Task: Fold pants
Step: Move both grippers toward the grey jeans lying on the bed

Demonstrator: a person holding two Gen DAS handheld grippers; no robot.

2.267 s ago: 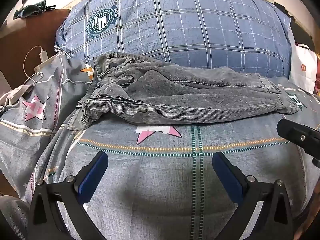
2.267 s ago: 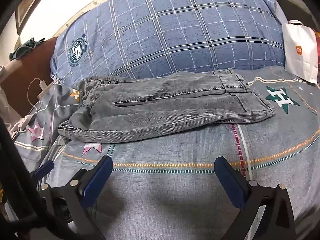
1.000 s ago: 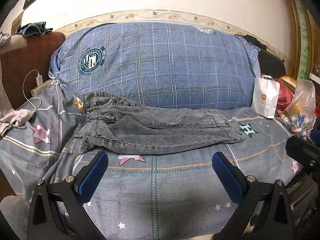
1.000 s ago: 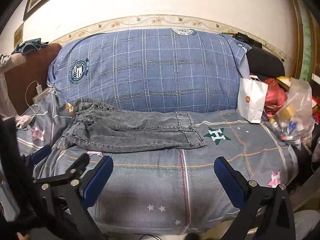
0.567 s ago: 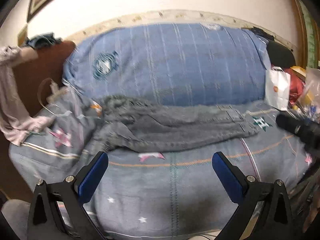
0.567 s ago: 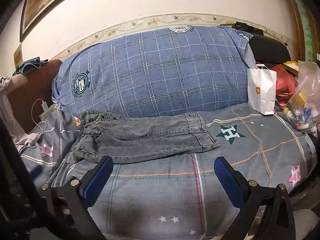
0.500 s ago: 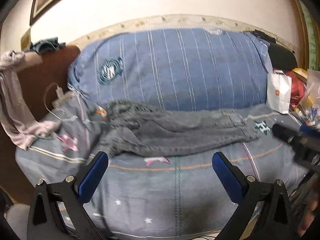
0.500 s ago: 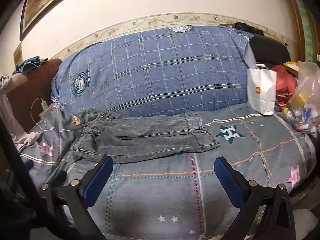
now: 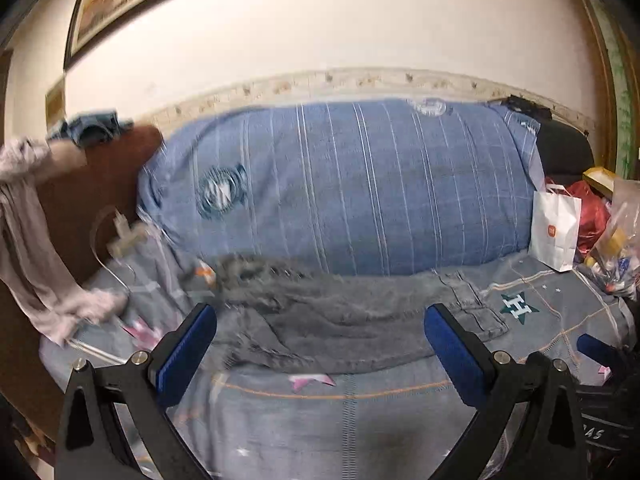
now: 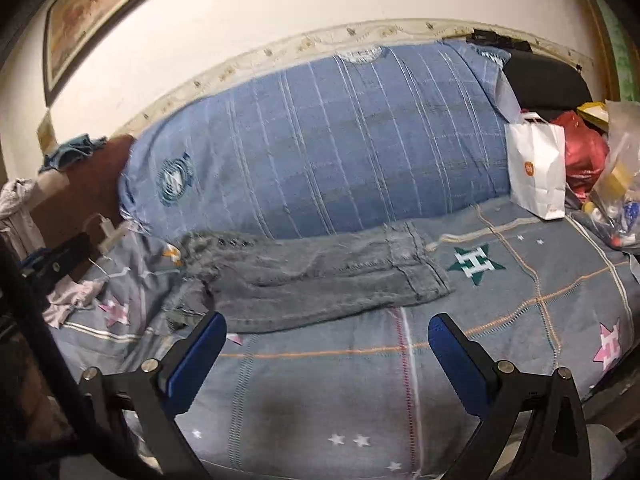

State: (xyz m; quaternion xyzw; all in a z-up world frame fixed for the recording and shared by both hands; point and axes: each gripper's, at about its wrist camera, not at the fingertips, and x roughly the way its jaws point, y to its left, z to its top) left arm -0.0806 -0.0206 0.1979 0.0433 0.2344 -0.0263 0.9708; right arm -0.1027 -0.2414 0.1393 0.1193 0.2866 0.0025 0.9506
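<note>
Blue-padded fingers [image 9: 186,354] of the left hand-held gripper [image 9: 320,354] stood spread wide and empty in the foreground, above the near edge of a bed; the right hand-held gripper [image 10: 326,360] was likewise spread, holding nothing, well short of the clothing. Under both lay a grey bedspread [image 10: 360,392] patterned with stars and stitched lines. Beyond the fingers, grey denim pants [image 9: 348,320] lay folded lengthwise on the bedspread, the waistband toward the left and the leg hems toward the right, near a green star bearing an "H" [image 10: 476,262]. Just behind the pants, touching their far edge, a large blue checked pillow [image 10: 332,152] rested against the wall. A white paper bag [image 10: 538,170] stood at the pillow's right end beside a red bag and clear plastic bags. At far left were a white charger with cable [image 9: 122,240], pale clothing [image 9: 36,256] draped over a brown headboard, and a framed picture high on the wall
</note>
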